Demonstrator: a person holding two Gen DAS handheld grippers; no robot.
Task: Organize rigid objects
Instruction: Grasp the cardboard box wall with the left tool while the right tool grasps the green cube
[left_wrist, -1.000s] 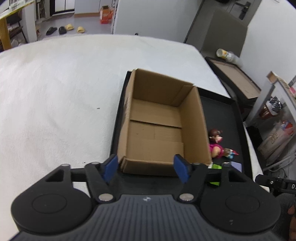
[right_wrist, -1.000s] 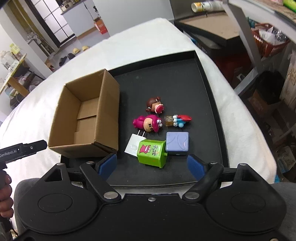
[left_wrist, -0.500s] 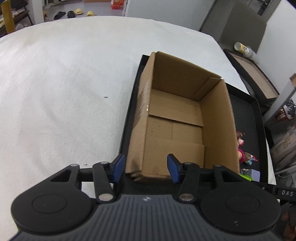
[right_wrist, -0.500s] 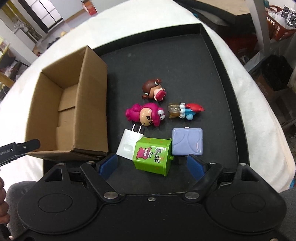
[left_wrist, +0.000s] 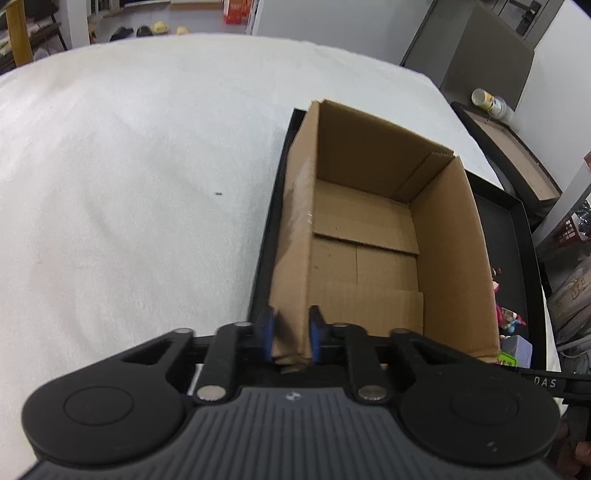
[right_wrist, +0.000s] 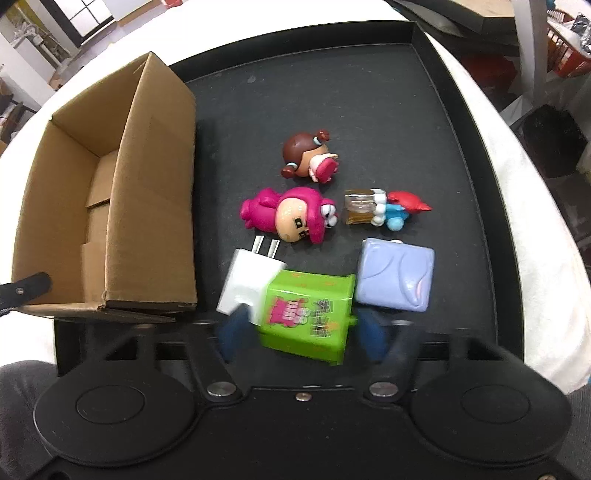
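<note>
An open, empty cardboard box (left_wrist: 369, 229) stands at the left end of a black tray (left_wrist: 517, 236). My left gripper (left_wrist: 291, 332) is shut on the box's left wall at its near corner, one blue pad on each side. In the right wrist view the box (right_wrist: 147, 184) sits left of the toys on the tray (right_wrist: 369, 92). My right gripper (right_wrist: 303, 332) straddles a green box (right_wrist: 306, 310); its jaws are closing and the blurred pads meet its sides. A white charger (right_wrist: 247, 280) and a lilac square box (right_wrist: 395, 277) touch the green box.
Farther out lie a pink figure (right_wrist: 288, 214), a brown-haired figure (right_wrist: 306, 158) and a small red-and-blue figure (right_wrist: 384, 208). White cloth (left_wrist: 129, 184) covers the table around the tray. A second tray (left_wrist: 517, 155) and a can (left_wrist: 491, 103) sit beyond the table's far right.
My left gripper sank to the cardboard box's near-left corner and its jaws closed on the wall. My right gripper came down over the green box and its jaws narrowed around it.
</note>
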